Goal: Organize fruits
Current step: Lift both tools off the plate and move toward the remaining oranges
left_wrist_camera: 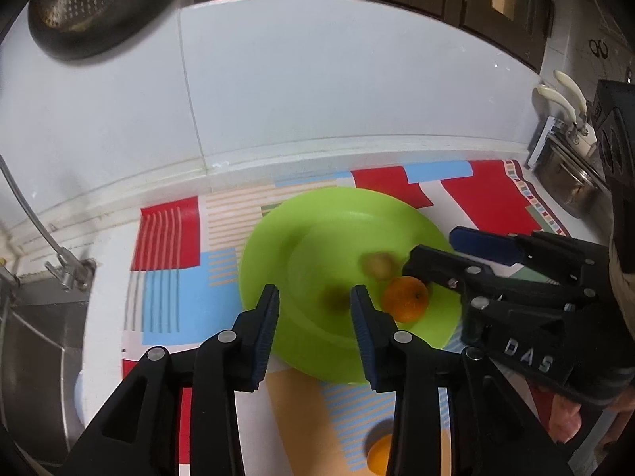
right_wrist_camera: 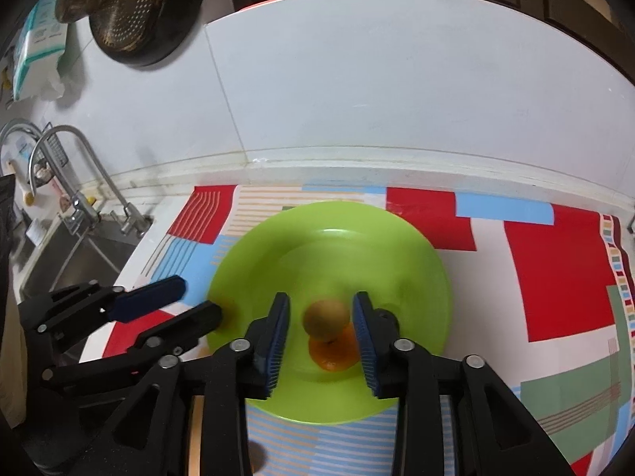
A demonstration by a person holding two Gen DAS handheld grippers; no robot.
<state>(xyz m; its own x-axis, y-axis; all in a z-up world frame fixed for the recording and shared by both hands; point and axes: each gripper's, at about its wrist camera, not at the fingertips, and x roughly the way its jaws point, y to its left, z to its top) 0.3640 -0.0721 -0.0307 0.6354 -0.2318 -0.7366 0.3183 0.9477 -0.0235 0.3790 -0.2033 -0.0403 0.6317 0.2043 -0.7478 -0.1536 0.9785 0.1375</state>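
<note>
A green plate (left_wrist_camera: 317, 234) (right_wrist_camera: 357, 238) sits on a patterned mat. On it lie an orange (left_wrist_camera: 405, 298) (right_wrist_camera: 331, 353), a brownish-yellow fruit (left_wrist_camera: 379, 265) (right_wrist_camera: 325, 317) and a blurred dark brown fruit (left_wrist_camera: 336, 297). My left gripper (left_wrist_camera: 313, 313) is open over the plate's near side, the dark fruit just ahead between its fingers. My right gripper (right_wrist_camera: 321, 329) is open above the plate, the yellow fruit and orange between its fingers, not gripped. It shows in the left wrist view (left_wrist_camera: 444, 250) at the plate's right edge. Another orange (left_wrist_camera: 379, 456) lies on the mat near the left gripper.
The colourful mat (right_wrist_camera: 555, 277) covers a white counter against a white tiled wall. A steel sink with taps (right_wrist_camera: 75, 206) is to the left. A dark strainer pan (left_wrist_camera: 91, 4) hangs on the wall. A metal container with utensils (left_wrist_camera: 567, 150) stands at the far right.
</note>
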